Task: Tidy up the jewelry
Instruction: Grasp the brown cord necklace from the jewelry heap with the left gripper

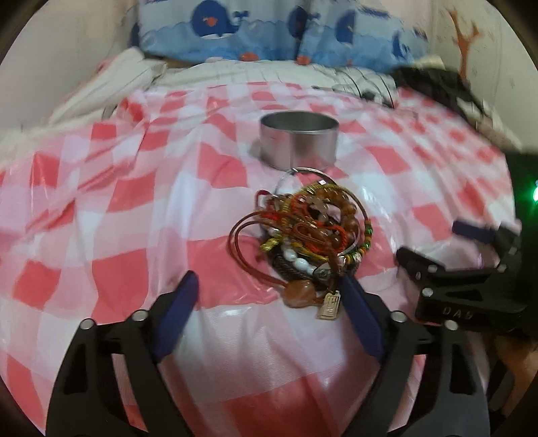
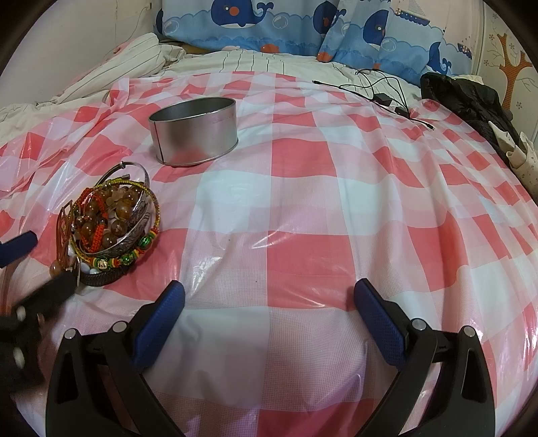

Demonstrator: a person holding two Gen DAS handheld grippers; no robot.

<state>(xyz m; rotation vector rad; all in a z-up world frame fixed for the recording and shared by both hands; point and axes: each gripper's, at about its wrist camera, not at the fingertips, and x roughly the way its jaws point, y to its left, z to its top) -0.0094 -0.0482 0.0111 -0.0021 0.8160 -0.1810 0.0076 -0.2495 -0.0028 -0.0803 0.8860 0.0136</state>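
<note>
A tangled pile of jewelry (image 1: 302, 232), with bead bracelets, cords, a silver bangle and charms, lies on the red-and-white checked plastic sheet (image 1: 134, 201). It also shows at the left of the right wrist view (image 2: 111, 232). A round silver tin (image 1: 298, 140) stands open just behind the pile; it also shows in the right wrist view (image 2: 193, 131). My left gripper (image 1: 269, 285) is open, its blue fingers just short of the pile's near edge. My right gripper (image 2: 269, 292) is open and empty over bare sheet, to the right of the pile.
Blue whale-print pillows (image 2: 302, 30) lie at the back by the wall. Black cables with a small adapter (image 2: 383, 90) and a dark garment (image 2: 470, 97) lie at the back right. Striped bedding (image 2: 117, 67) is bunched at the back left.
</note>
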